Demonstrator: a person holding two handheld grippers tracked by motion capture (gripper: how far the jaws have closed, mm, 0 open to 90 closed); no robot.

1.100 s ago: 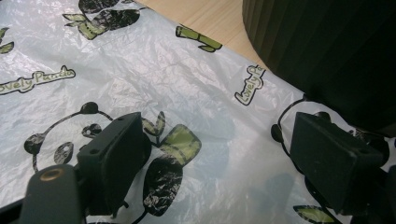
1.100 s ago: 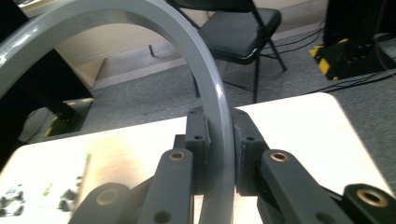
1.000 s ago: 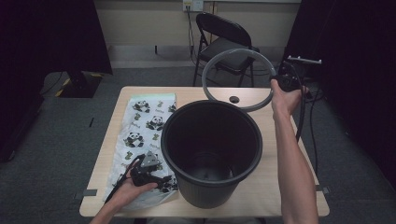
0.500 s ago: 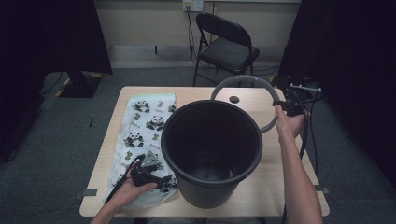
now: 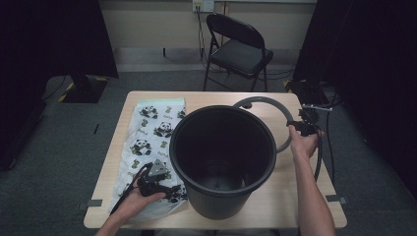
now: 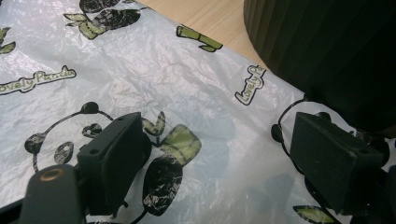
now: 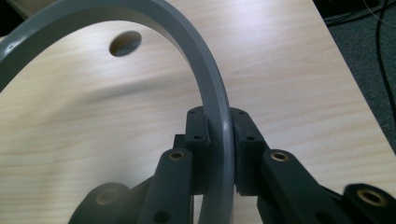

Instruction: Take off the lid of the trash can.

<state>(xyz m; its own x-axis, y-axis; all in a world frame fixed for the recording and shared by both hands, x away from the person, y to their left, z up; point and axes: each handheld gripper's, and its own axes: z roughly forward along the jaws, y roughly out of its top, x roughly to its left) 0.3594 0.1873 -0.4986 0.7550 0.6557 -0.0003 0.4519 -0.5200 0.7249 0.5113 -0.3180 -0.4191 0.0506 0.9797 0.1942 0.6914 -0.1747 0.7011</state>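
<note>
The right claw (image 7: pixel 219 140) is pinched narrowly onto the grey ring (image 7: pixel 212 93), its two black jaws pressing either side of the thin band; in the high view this right claw (image 5: pixel 302 125) sits at about three o'clock from the black bucket (image 5: pixel 223 157), just past its rim, with the ring (image 5: pixel 275 105) arcing from there round to twelve o'clock behind the bucket, low over the tabletop (image 5: pixel 211 98). The right forearm reaches up from the bottom edge, the hand wrapped over the claw's body, its cable hanging off the table's right side. The left claw (image 6: pixel 215 154) is spread wide with nothing between its jaws, hovering just above or resting on the panda-printed plastic bag (image 6: pixel 187 93); whether it touches I cannot tell. In the high view the left claw (image 5: pixel 167 189) lies at eight o'clock from the bucket, near its wall, on the bag (image 5: pixel 147 142). A folding chair (image 5: pixel 238 49) stands beyond the table at twelve o'clock.
</note>
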